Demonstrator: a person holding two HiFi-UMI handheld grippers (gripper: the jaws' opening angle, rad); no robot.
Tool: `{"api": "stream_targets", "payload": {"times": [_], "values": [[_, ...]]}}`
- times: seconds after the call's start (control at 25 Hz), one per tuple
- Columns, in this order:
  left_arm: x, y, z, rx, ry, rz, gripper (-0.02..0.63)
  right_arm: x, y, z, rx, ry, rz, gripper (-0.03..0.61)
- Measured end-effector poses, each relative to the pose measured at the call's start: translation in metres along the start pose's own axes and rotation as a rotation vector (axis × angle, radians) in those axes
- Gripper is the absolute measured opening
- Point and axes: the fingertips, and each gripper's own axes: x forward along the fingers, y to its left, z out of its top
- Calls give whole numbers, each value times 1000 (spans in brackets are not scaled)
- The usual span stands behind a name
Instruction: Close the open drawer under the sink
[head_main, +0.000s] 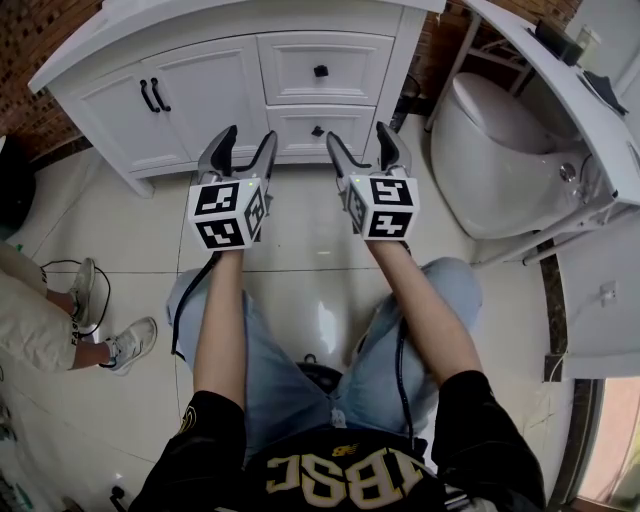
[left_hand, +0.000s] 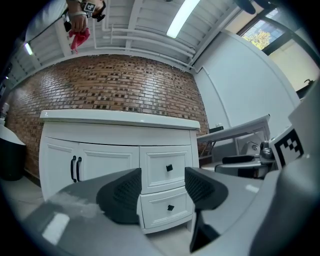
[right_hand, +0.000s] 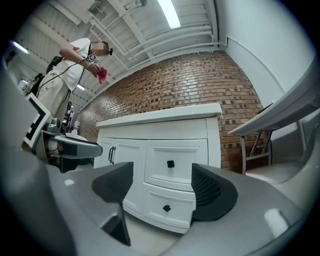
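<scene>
Head view: left tongs (head_main: 249, 135) and right tongs (head_main: 358, 132) are held level and side by side, just short of the cabinet (head_main: 200, 85), each with its jaws wide apart and empty. The lower drawer (head_main: 300, 128) sits in the cabinet's right half under the upper drawer (head_main: 321, 68), ahead of both tongs and untouched. A toilet (head_main: 490, 150) stands right of the cabinet.

Left gripper view: the jaws are spread with nothing between the pads. The lower drawer (left_hand: 170, 207) shows in the gap, its front seemingly a little proud of the cabinet.

Right gripper view: the jaws are likewise wide and empty, framing both drawers. A person (right_hand: 75, 65) stands left of the cabinet.
</scene>
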Motion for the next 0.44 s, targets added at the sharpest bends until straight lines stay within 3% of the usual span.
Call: {"api": "stream_targets", "payload": {"times": [0.44], "values": [[7, -8, -3, 5, 3, -12, 270, 4, -3, -10, 2, 23, 0, 357]]}}
